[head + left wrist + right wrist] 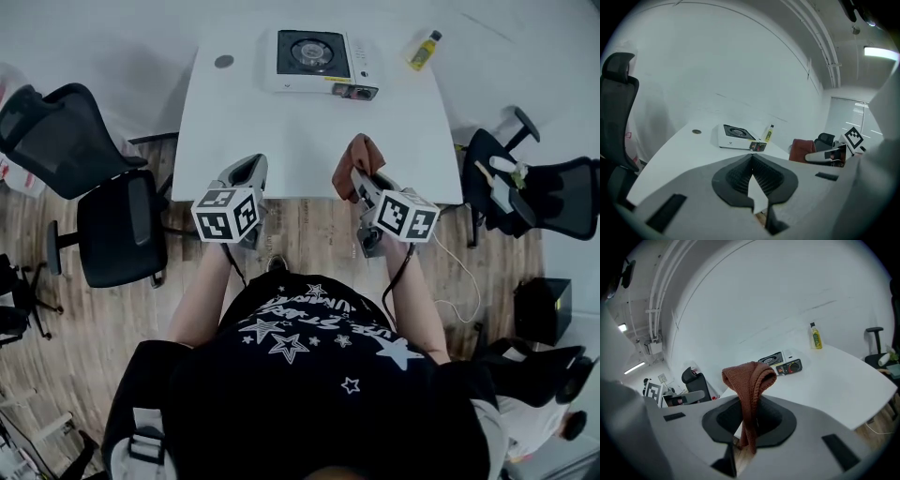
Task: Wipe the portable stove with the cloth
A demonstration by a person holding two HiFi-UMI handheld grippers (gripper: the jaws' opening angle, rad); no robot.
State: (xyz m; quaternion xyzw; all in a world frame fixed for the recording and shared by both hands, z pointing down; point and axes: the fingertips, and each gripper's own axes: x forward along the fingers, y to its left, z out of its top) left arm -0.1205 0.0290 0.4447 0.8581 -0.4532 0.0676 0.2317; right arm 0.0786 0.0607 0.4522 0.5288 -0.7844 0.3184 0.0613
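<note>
Pinching the rust-brown knitted cloth (pixel 751 380), the right claw (pixel 746 430) hangs at the near edge of the white table (pixel 281 150); the left claw (pixel 757 192) is closed and empty. The far white portable stove (pixel 314 58) looks not yet wiped.

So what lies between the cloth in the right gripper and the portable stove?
Nothing: only bare table separates cloth from stove, per head view.

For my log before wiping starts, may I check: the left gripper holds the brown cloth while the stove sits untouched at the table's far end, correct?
Not quite: the cloth is clamped in the right gripper, as the right gripper view shows; the left gripper holds nothing. The stove does sit untouched at the far end of the table.
</note>
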